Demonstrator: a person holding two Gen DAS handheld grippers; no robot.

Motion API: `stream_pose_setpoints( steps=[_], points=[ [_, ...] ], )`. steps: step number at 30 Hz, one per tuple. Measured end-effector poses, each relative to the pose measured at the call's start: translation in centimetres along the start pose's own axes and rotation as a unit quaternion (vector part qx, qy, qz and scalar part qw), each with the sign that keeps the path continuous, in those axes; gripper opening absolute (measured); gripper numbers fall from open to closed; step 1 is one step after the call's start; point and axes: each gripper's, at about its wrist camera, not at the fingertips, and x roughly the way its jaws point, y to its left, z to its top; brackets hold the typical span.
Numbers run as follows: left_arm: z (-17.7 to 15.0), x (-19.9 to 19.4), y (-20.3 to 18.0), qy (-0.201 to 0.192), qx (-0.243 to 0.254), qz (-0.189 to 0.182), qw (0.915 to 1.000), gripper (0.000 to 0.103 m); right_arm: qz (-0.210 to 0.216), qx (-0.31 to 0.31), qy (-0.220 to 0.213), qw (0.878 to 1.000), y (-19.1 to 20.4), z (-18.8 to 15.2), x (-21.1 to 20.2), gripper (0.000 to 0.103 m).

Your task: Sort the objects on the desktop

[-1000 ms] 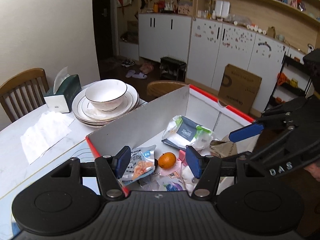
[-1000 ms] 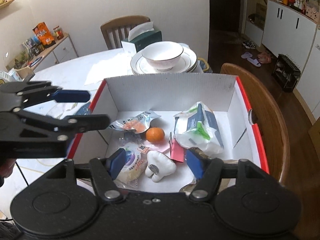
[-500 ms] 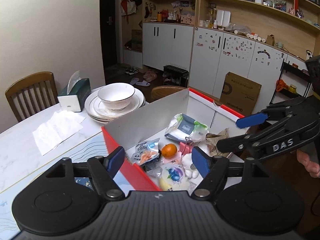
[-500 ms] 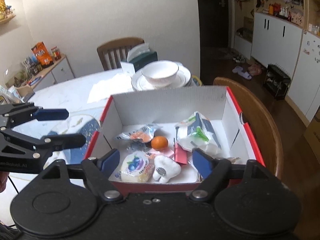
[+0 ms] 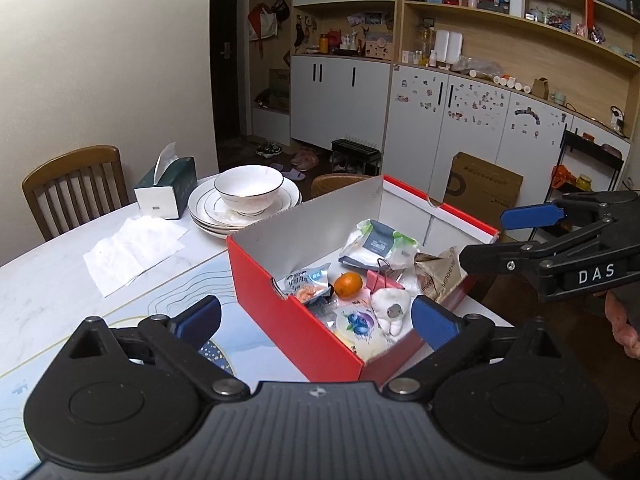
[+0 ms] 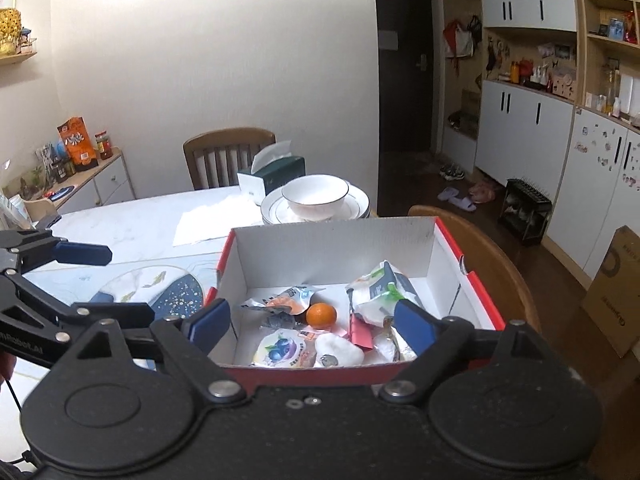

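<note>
The near wall of the red box (image 6: 304, 371) hides the lower edges of the blueberry packet (image 6: 280, 348). Shelf items are too small to identify.

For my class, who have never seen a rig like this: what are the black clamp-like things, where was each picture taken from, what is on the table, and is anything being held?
There is no robot here. A person holds a two-finger gripper in each hand, and each carries a wide-angle camera looking forward along its fingers. One picture comes from the left gripper, the other from the right gripper; each also shows the other gripper at its side. On the table stands a red box holding a tangerine, snack packets, a wipes pack and a white plush toy. Behind it are stacked plates with a bowl, a tissue box and paper napkins. Both grippers' jaws have just been opening and hold nothing.
</note>
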Motion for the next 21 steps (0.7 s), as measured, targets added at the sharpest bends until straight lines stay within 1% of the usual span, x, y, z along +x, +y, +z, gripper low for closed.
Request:
stream_pose_setpoints(
  steps=[5, 13, 17, 21],
  points=[
    [-0.7, -0.8, -0.2, -0.005, 0.003, -0.023, 0.9997, 0.102, -0.011, 0.019, -0.017, 1.000, 0.7, -0.5, -1.2, 0.090],
    [-1.0, -1.7, -0.8, -0.017, 0.014, -0.031, 0.9993, 0.102, -0.035, 0.032, -0.025, 0.999, 1.2, -1.5, -2.4, 0.090],
    [-1.1, -1.8, -0.9, -0.018, 0.017, -0.040, 0.9989, 0.102, -0.040, 0.038, -0.021, 0.998, 1.4, -1.9, -2.6, 0.090],
    [-1.2, -1.9, -1.0, -0.017, 0.018, -0.039, 0.9990, 0.102, -0.044, 0.039, -0.023, 0.998, 1.5, -2.1, -2.8, 0.090]
  ],
)
